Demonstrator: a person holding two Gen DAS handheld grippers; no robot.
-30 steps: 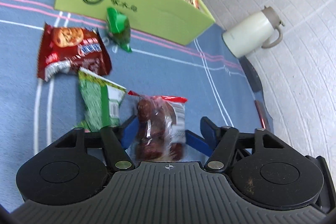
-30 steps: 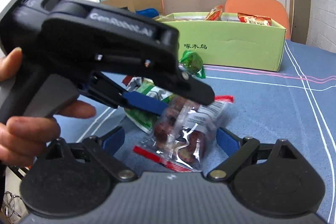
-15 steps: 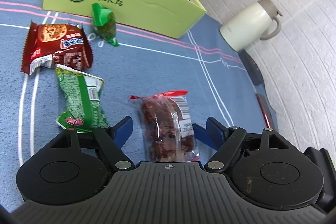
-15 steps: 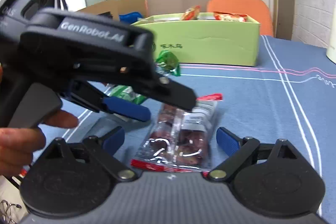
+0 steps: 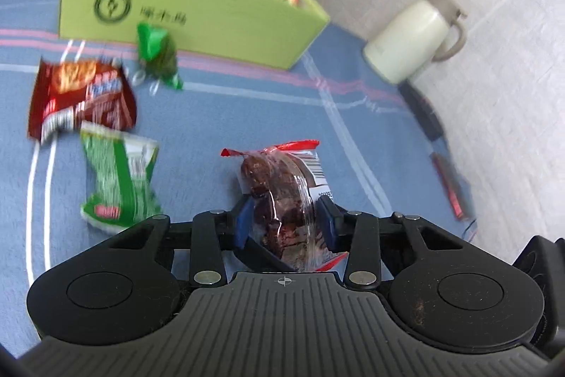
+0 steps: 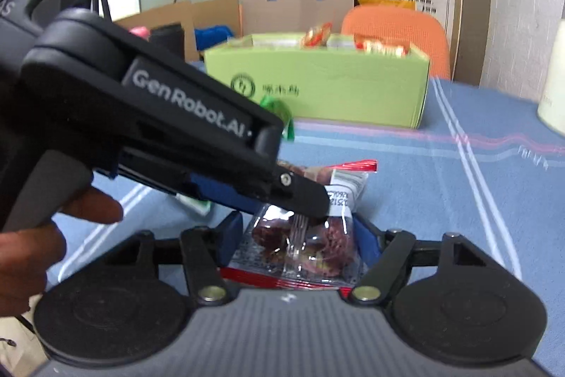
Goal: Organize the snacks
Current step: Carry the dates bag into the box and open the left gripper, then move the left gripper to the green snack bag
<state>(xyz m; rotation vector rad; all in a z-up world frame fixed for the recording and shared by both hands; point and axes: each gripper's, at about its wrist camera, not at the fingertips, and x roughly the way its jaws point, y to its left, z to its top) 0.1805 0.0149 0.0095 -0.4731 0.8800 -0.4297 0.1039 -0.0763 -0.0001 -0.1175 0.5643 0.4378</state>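
Observation:
A clear packet of dark red dates (image 5: 279, 186) with a red top seal lies on the blue tablecloth. My left gripper (image 5: 284, 221) is closing, and its blue pads press on the packet's two sides. In the right wrist view the same packet (image 6: 310, 246) sits between the blue pads of my right gripper (image 6: 300, 235). Those jaws are closing and have come up to the packet's edges without visibly squeezing it. The left gripper (image 6: 300, 200), held by a hand (image 6: 31, 253), reaches in from the left over the packet. A green box (image 5: 212, 9) holding several snack packets stands behind.
A red cookie packet (image 5: 81, 98), a green-and-white packet (image 5: 116, 179) and a small green packet (image 5: 157, 55) lie left of the dates, in front of the box. A white jug (image 5: 413, 41) stands at the table's right edge. An orange chair (image 6: 395, 27) and a paper bag (image 6: 296, 6) are behind.
The left jaws went from wide apart to pressed on the date packet, which now stands narrower between them. The right jaws have drawn in to the packet's edges.

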